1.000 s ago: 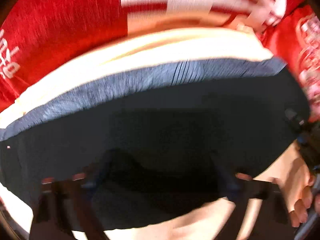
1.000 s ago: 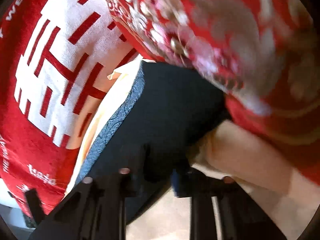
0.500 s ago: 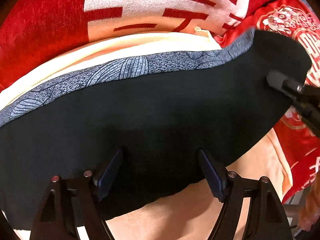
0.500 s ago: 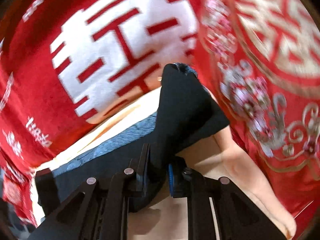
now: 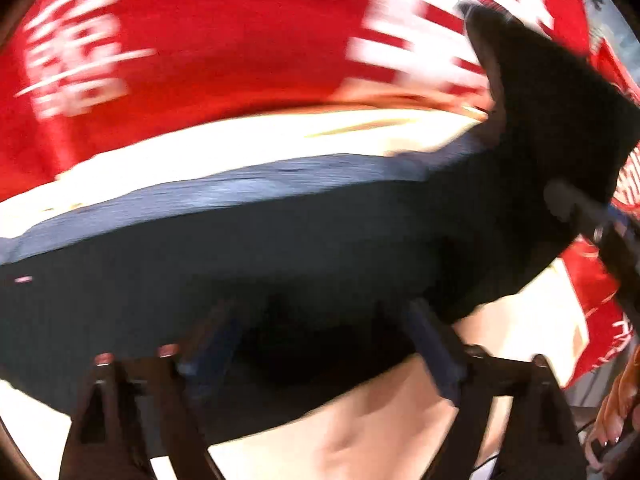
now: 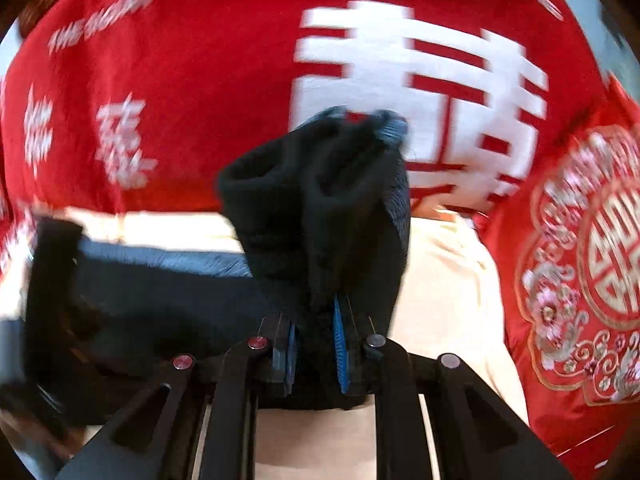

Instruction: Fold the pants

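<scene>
The black pants (image 5: 280, 264) with a grey patterned band lie across a cream cloth (image 5: 240, 144). My left gripper (image 5: 320, 340) is open, its fingers spread wide over the dark fabric, holding nothing. My right gripper (image 6: 316, 344) is shut on a bunched end of the pants (image 6: 328, 208) and holds it lifted upright above the rest. In the left wrist view the lifted end (image 5: 560, 128) rises at the right, with the right gripper's finger (image 5: 580, 208) against it. The left wrist view is blurred.
A red blanket with white characters (image 6: 200, 80) covers the surface behind. A red embroidered cushion (image 6: 580, 260) lies at the right. A person's hand (image 5: 616, 412) shows at the lower right of the left wrist view.
My right gripper has lifted the pants end higher and swung it toward the middle. The left gripper stays open and has shifted over the fabric.
</scene>
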The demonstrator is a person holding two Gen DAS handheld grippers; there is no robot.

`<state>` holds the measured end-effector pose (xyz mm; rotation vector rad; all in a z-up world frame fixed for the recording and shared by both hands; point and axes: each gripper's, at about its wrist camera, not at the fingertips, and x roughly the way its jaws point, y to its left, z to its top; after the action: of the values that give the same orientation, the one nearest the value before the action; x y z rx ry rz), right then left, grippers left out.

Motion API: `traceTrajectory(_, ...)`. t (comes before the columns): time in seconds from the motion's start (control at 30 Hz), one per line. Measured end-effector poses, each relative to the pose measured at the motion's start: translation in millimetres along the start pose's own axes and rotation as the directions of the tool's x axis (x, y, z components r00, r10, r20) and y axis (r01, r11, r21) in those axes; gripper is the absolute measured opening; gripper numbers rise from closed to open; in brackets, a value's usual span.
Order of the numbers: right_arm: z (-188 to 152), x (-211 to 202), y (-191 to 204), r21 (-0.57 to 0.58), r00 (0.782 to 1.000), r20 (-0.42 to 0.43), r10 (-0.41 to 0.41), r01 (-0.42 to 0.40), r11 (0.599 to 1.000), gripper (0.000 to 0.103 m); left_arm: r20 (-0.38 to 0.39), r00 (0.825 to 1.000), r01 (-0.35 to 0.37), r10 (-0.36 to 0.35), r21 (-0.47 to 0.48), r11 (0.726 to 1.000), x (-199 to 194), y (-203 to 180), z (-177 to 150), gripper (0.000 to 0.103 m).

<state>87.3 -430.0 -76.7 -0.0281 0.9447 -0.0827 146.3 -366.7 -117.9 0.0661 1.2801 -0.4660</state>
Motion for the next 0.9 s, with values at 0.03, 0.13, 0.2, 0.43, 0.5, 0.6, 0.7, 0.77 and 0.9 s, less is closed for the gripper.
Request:
traceTrajectory(0.03,-2,5,15,-0.034,1.000,-0.013,-0.004,0.003,0.999,0.017,0.003,1.000,-0.026,0.026,-0.014,1.000,-7,21,-3,0.090)
traceTrajectory(0.13,-10,23,62,-0.124,0.999,-0.051,-0.018,0.011,0.992,0.017,-0.008,0.996,-0.084,0.084,-0.054,0.995,-17,70,-10,0.090)
traceTrajectory(0.2,-19,40,99,-0.198,0.996,-0.080,-0.037,0.021,0.980,0.017,-0.022,0.992,-0.125,0.124,-0.091,0.988,-22,104,-15,0.090)
traceTrajectory(0.43,-60,73,177,-0.391,0.970,-0.119,-0.214,0.152,0.908,0.024,-0.036,0.990,-0.138,0.135,-0.117,0.983,-32,152,-24,0.090)
traceTrajectory(0.5,-63,66,179,-0.407,0.973,-0.117,-0.196,0.133,0.904,0.035,-0.032,0.993,-0.114,0.111,-0.117,0.987,-35,152,-24,0.090)
traceTrajectory(0.6,-65,47,167,-0.376,0.981,-0.164,-0.104,0.036,0.926,0.043,-0.031,0.998,-0.065,0.062,-0.114,0.991,-40,142,-21,0.090)
traceTrajectory(0.7,-62,25,139,-0.270,0.982,-0.177,-0.059,0.009,0.963,0.045,-0.024,0.999,0.025,-0.028,-0.104,0.994,-46,123,-13,0.090)
traceTrajectory(0.77,-59,16,112,-0.172,0.979,-0.196,-0.048,0.014,0.985,0.046,-0.023,0.997,0.073,-0.075,-0.074,0.995,-48,107,-8,0.090)
traceTrajectory(0.9,-58,15,71,-0.019,0.968,-0.250,-0.022,0.018,1.000,0.046,-0.058,0.990,0.131,-0.132,-0.017,0.991,-33,77,1,0.090)
